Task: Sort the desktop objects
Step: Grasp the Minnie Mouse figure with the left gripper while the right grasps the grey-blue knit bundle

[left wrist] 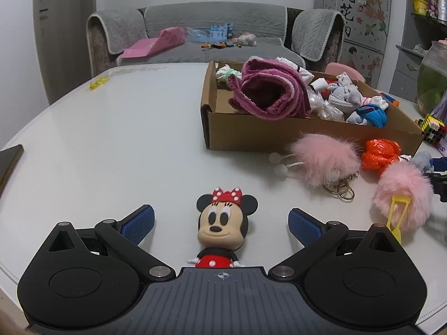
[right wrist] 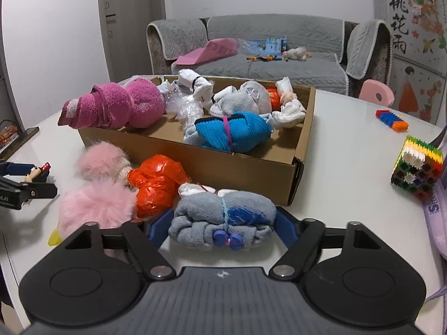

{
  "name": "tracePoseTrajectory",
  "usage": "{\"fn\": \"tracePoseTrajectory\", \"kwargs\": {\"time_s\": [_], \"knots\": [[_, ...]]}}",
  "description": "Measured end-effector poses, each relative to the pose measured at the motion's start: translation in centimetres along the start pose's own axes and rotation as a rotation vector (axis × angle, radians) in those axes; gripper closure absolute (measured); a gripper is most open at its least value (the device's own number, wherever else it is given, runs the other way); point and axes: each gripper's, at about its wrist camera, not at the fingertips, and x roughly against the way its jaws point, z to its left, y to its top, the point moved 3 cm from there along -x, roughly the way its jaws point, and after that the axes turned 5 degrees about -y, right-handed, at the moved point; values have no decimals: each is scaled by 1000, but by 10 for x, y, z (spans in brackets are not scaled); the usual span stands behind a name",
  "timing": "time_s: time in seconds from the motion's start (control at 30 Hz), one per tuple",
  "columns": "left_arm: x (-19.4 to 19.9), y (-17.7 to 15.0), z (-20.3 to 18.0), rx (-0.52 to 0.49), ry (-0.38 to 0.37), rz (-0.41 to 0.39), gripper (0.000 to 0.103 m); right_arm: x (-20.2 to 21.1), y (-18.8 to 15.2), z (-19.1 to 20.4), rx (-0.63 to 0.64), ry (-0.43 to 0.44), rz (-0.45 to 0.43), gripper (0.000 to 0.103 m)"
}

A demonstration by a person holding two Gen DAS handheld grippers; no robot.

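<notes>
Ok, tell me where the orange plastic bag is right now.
In the right wrist view the orange plastic bag lies on the table, front of the cardboard box, between the pink pompoms and grey sock bundle.

White counter point(left wrist: 111, 128) — on it a cardboard box point(left wrist: 279, 134), mouse doll point(left wrist: 222, 229), pink pompoms point(left wrist: 324, 159), orange bag point(right wrist: 156, 184), grey sock bundle point(right wrist: 220, 217).

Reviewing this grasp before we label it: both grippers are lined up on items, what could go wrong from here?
1. The right gripper has its jaws around the grey sock bundle, with the orange plastic bag right beside it; the bag could get snagged or dragged along.
2. The left gripper stands wide open around the Minnie Mouse figure; its rounded head could slip out as the jaws close.
3. The cardboard box is already piled high, so a dropped bundle might roll off.
</notes>
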Motion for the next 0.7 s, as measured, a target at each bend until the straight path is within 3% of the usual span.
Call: {"fn": "tracePoseTrajectory", "kwargs": {"time_s": [0.2, 0.37, 0.47, 0.53, 0.7], "knots": [[-5, 3, -3, -17, -7, -3, 1, 4, -3, -5, -13, 0, -2, 35], [0, 0, -6, -28, -13, -6, 8, 10, -6, -10, -25, -6, -1, 36], [5, 0, -9, -42, -31, -8, 26, 12, -7, -13, -32, -9, -1, 37], [7, 1, -12, -50, -38, -7, 44, 12, -7, -14, -35, -11, 1, 38], [10, 2, -10, -40, -42, 0, 52, 12, -8, -14, -40, -15, 3, 41]]}}
